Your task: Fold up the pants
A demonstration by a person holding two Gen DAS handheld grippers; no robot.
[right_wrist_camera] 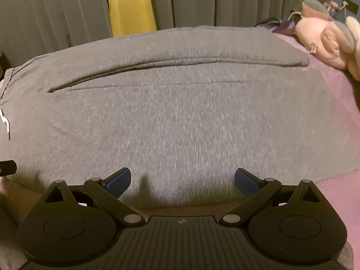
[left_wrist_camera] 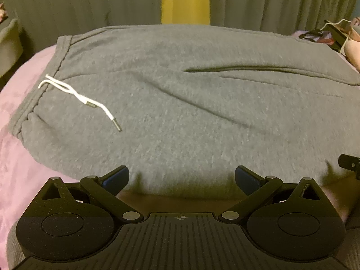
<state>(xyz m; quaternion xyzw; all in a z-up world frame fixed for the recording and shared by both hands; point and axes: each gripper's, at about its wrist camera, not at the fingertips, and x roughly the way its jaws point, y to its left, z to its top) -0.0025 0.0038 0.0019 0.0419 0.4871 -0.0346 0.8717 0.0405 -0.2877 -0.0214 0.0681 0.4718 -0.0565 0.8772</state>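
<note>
Grey sweatpants lie flat on a pink bed cover, waistband to the left with a white drawstring across the front. The legs run to the right; the far leg lies beside the near one, with a dark gap between them. In the right wrist view the pants fill the middle. My left gripper is open and empty at the pants' near edge, close to the waist end. My right gripper is open and empty at the near edge, further along the leg. The right gripper's tip shows in the left wrist view.
A pink bed cover lies under the pants. Grey curtains with a yellow strip hang behind the bed. A pink plush toy and dark items sit at the far right.
</note>
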